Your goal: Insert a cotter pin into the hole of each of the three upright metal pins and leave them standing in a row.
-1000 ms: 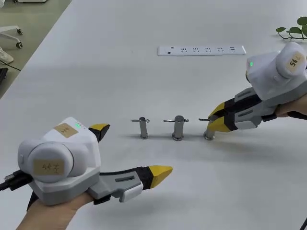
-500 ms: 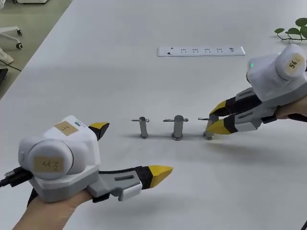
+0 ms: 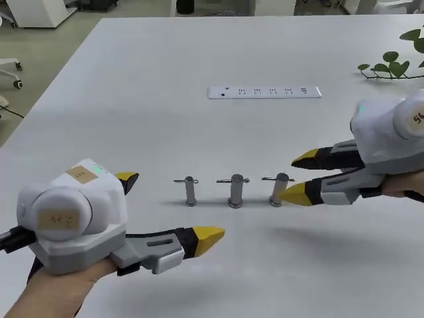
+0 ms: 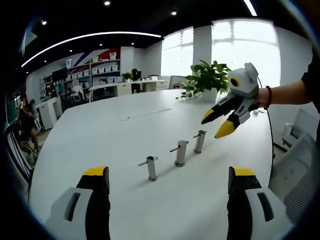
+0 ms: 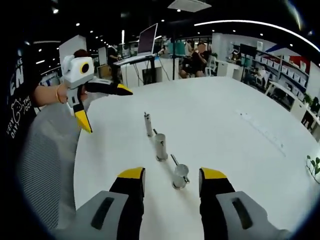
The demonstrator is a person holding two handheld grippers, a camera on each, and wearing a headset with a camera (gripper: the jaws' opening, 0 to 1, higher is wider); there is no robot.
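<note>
The right gripper (image 3: 297,177) has its yellow-tipped jaws spread wide and grips nothing; the nearest metal pin (image 3: 279,190) stands just off its lower tip, and whether they touch cannot be told. In the right gripper view this pin sits just ahead of the gap between the jaws, with the middle pin (image 3: 236,192) and the far pin (image 3: 190,192) lined up straight beyond it. All three stand upright, long axis vertical, each with a cotter pin (image 3: 232,180) lying level through its top, sticking out on the side away from the right gripper. The left gripper (image 3: 169,205), jaws also wide and empty, is well apart from the row, which crosses ahead of its tips. All rest on a white table (image 3: 165,99); beyond the row lies a power strip (image 3: 265,92), with a leafy plant (image 3: 391,63) past the right gripper, in an open office with desks and shelves
</note>
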